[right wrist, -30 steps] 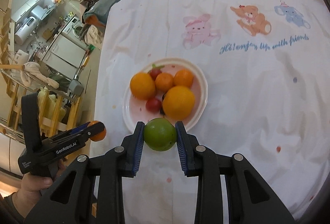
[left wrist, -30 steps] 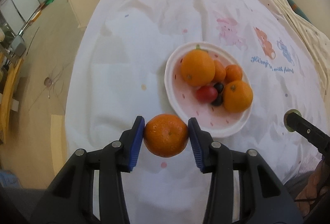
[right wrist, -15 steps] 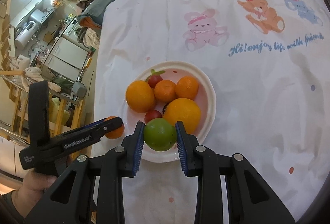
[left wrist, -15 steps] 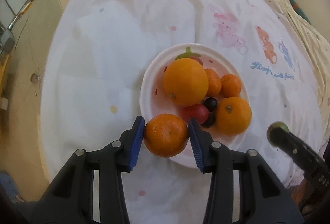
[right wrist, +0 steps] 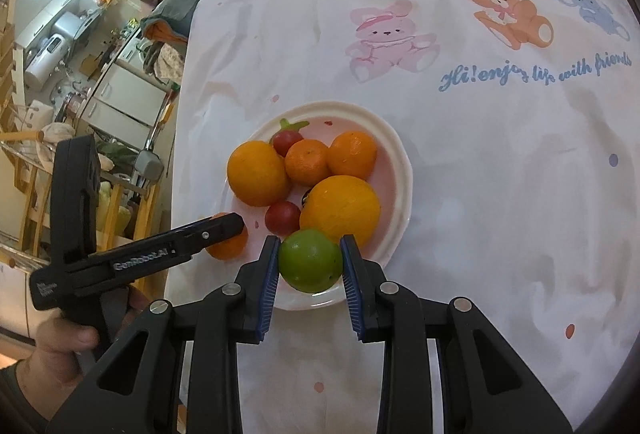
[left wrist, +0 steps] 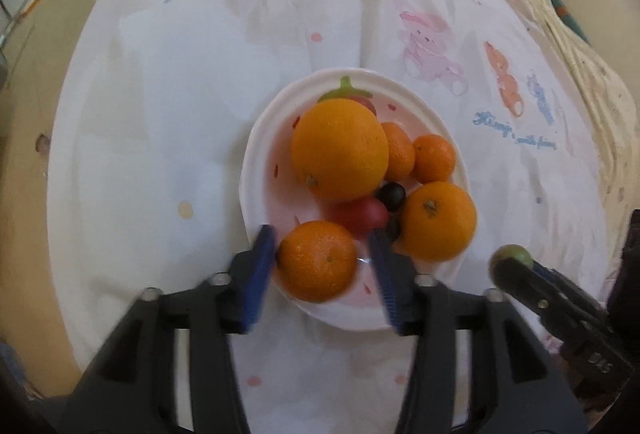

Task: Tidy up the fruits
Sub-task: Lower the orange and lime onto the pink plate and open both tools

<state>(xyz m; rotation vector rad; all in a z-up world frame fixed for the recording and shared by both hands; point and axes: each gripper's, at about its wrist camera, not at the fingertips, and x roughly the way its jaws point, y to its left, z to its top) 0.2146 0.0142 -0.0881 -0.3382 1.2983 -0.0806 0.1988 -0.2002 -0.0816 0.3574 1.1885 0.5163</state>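
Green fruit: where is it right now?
Right wrist view: green fruit clamped in the right gripper, over the plate's near rim, just before the big orange.

I am counting five orange citrus fruits, four lying in the one pink plate and one at its near edge, two red cherry tomatoes, one green fruit and, I am thinking, two dark grapes.

A dark berry sits half hidden among oranges on the plate; the left gripper is motion-blurred. A tomato hides behind fruit, and the person's hand is cut off by the frame.
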